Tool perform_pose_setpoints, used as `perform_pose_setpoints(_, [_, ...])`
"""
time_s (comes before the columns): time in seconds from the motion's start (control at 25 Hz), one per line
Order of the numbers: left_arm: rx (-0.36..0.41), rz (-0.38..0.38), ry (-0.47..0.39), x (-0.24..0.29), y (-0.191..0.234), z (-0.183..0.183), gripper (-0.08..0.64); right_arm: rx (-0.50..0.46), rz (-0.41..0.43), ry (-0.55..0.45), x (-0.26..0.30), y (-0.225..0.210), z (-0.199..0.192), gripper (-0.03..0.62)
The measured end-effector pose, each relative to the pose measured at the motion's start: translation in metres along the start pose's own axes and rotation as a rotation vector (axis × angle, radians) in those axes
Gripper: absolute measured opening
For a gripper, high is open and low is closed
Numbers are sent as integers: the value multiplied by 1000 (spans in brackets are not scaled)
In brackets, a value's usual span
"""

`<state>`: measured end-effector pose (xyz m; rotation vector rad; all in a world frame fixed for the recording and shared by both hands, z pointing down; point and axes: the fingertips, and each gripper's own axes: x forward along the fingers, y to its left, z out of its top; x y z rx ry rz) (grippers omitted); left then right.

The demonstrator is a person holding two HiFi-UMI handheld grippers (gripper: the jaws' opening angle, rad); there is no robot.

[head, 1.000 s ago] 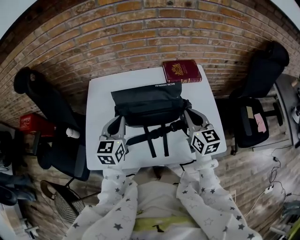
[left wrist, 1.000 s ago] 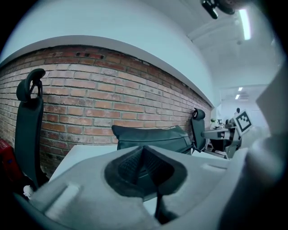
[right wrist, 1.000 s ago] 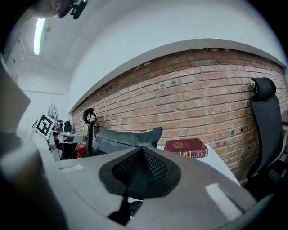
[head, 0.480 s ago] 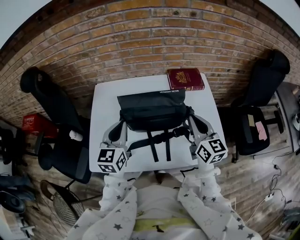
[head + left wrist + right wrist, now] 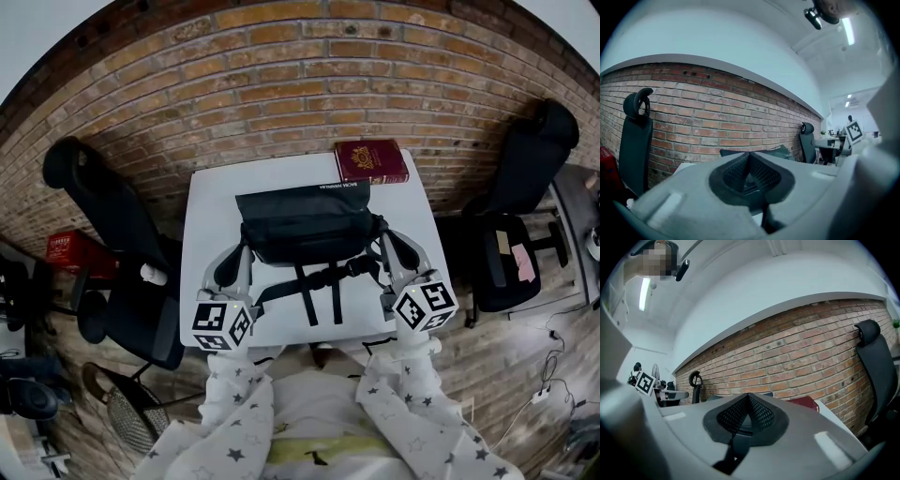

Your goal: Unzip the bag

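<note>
On the worktop [image 5: 211, 202] lies the bag [image 5: 305, 223]; left tongs [image 5: 245, 249] and right tongs [image 5: 382, 236], closed and empty, flank its ends, apparently readying the unzip.

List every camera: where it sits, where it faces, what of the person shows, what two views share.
Head view: on the head, looking steeply down at the table, bag and book; the left gripper, right gripper and starred sleeves show.
Left gripper view: on the left gripper, looking along its shut fingers to the bag and wall.
Right gripper view: on the right gripper, looking along its shut fingers to the book and wall.
Shared: head and right gripper views both show the book.
</note>
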<state>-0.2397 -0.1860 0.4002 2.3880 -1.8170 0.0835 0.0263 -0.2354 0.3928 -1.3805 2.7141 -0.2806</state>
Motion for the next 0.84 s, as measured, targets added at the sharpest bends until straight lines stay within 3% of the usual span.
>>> perform_pose_setpoints(0.84, [5, 13, -15, -5, -1, 3, -2, -2, -20, -22, -7, -3, 4, 6])
